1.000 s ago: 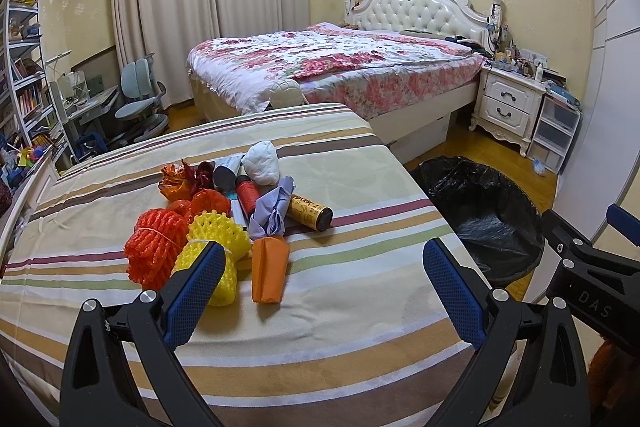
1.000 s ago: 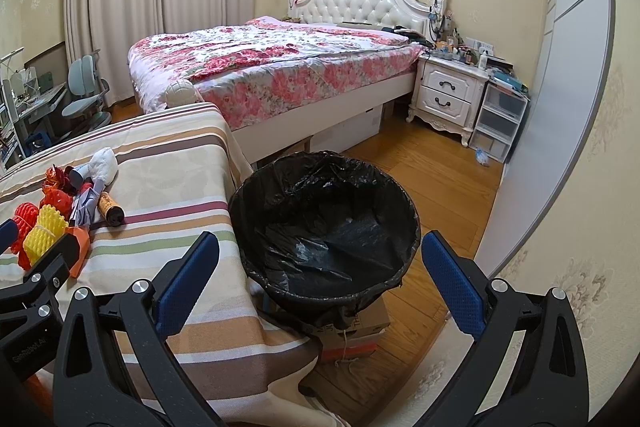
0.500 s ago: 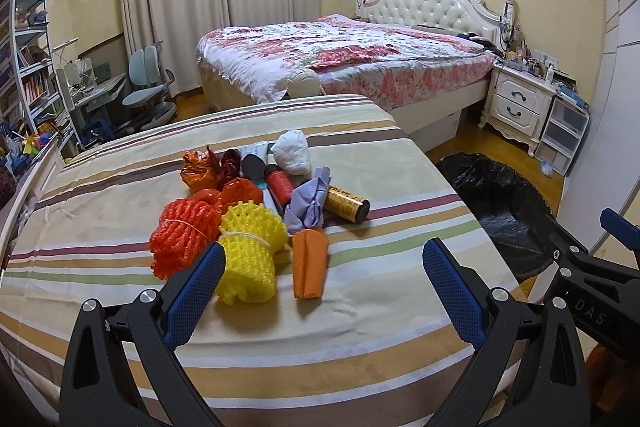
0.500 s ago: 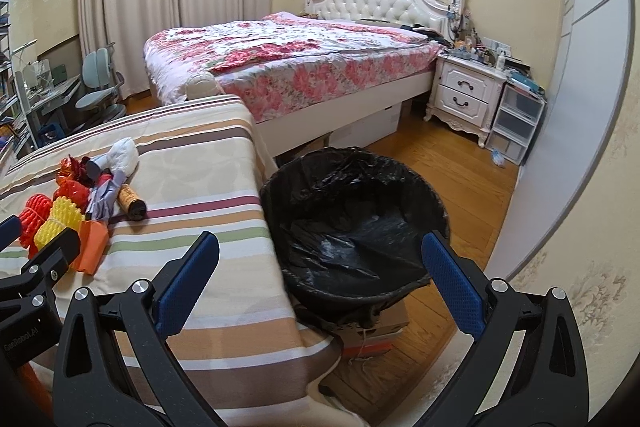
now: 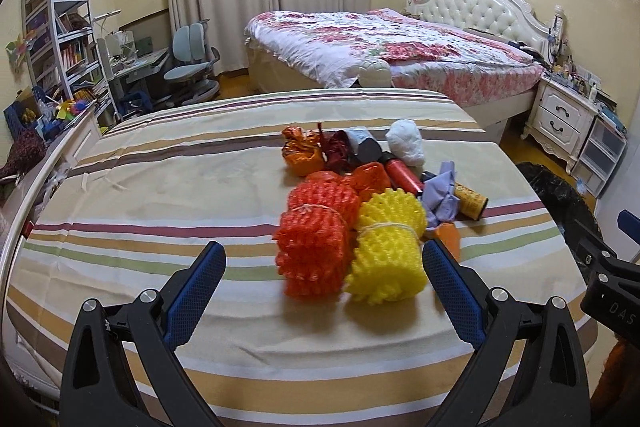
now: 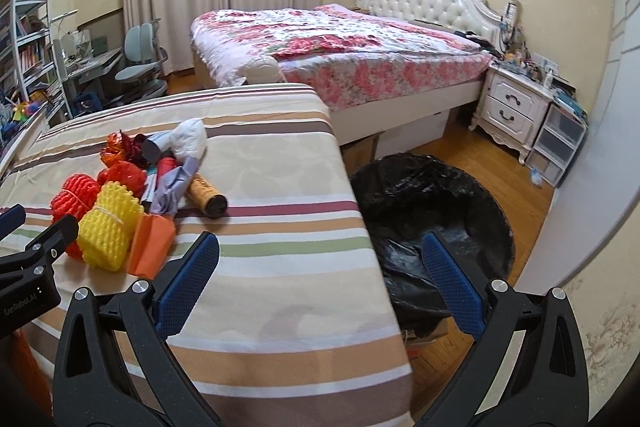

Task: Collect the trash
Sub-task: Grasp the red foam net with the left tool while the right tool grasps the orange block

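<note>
A heap of trash lies on the striped table: an orange foam net, a yellow foam net, an orange carton, purple crumpled paper, a brown tube, a red tube, a white wad and foil wrappers. My left gripper is open just in front of the two foam nets, nothing between its fingers. My right gripper is open above the table's right edge, beside the black-lined bin on the floor.
A floral-covered bed with a white headboard stands behind the table. A white nightstand and plastic drawers sit at the right wall. A desk chair and bookshelf are at the far left.
Both grippers have swung left. The trash heap has come to the middle of the left view, close to the left gripper. The bin has slid right in both views.
</note>
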A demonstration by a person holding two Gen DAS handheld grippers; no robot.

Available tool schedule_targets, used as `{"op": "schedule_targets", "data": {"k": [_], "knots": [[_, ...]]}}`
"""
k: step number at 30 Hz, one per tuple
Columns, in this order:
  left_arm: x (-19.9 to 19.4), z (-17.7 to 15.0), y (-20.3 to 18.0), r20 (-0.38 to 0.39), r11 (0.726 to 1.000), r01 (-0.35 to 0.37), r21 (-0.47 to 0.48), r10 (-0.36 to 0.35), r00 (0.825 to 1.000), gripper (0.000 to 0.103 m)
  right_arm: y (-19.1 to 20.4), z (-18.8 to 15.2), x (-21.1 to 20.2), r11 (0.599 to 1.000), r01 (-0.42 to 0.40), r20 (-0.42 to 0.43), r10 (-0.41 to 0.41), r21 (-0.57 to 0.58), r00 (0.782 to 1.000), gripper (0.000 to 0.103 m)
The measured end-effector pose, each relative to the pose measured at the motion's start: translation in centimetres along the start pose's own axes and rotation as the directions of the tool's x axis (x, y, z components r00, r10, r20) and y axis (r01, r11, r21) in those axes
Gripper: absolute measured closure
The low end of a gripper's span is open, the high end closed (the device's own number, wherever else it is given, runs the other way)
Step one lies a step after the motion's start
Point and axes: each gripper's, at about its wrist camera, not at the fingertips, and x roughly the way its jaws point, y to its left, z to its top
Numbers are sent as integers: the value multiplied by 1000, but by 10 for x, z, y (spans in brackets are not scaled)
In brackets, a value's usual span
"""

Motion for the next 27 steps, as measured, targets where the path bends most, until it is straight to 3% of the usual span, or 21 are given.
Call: {"op": "schedule_targets", "data": {"k": [4,5,6,14,17,20,27], "knots": [[9,2,13,-19,1000,13,-10,-13,1000,16,11,2,4,1000,-15,-14,15,-17,1000,4],[12,3,17,-29,999,34,-14,-35,999,25,14,2,5,1000,-15,-16,15,-22,1000,4],[15,4,19,-41,999,51,-20,-51,998,29,16,3,7,1000,-14,-17,14,-25,1000,4],[31,8,21,-69,998,56,9,-55,996,29,21,6,14,999,-15,-34,14,-33,999,4],[35,6,20,-78,998,55,15,-54,995,43,24,6,16,999,-17,-36,16,-36,999,4],[33,3,23,-77,994,109,-4,-109,991,60,26,6,17,999,-29,-42,27,-38,999,4],[17,0,26,-41,996,91,1,-91,995,63,37,3,15,997,-63,-46,61,-45,997,4]]}}
